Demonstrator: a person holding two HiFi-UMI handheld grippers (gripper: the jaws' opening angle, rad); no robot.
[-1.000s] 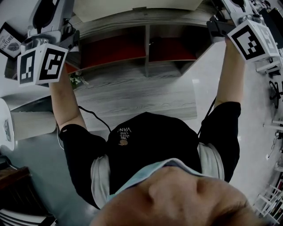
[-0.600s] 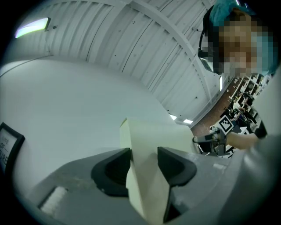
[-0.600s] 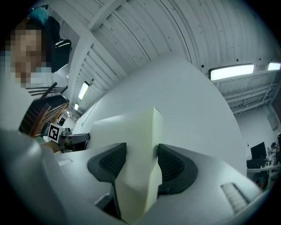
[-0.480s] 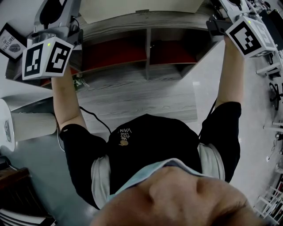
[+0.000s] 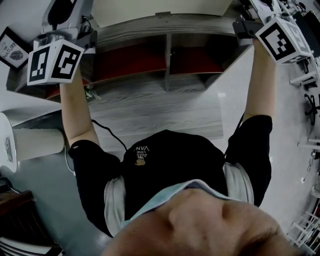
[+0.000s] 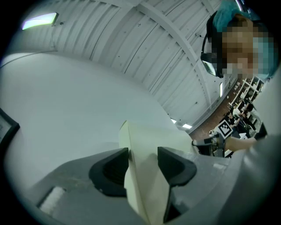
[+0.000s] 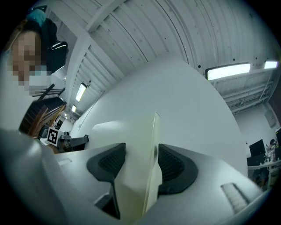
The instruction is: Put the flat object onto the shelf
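Flat object (image 5: pixel 160 6): a cream board, carried by its two ends, one end in each set of jaws. It is up over the shelf (image 5: pixel 167 60) and, as I judge it, not yet set down. The head view shows it only as a pale strip along the top edge, out beyond both jaw sets.

Left gripper (image 6: pixel 142 159): jaws closed onto the board's end, one pad on each face. The board stands on edge between them and runs on past the tips. I see no gap at either pad. Its marker cube (image 5: pixel 52 62) sits over the shelf's left end, with the arm stretched up. My reading is that the board is too long and thin for one hand, so each end gets its own pinch to stop it swinging.

Between the two jaw sets: the board looks about as long as the shelf is wide and lies roughly along the shelf's top plank. Two red-backed compartments open below, split by a centre divider. I cannot tell which level is meant; the top seems likelier given the board's length.

Right gripper (image 7: pixel 141 160): the same hold mirrored, pads clamped on both faces, thin edge showing between them. Its marker cube (image 5: pixel 282 40) sits off the shelf's right end.

Both ends look about level, which I take as lining up for a flat set-down. The risk I see is the board sliding in the pads if one end drops first.
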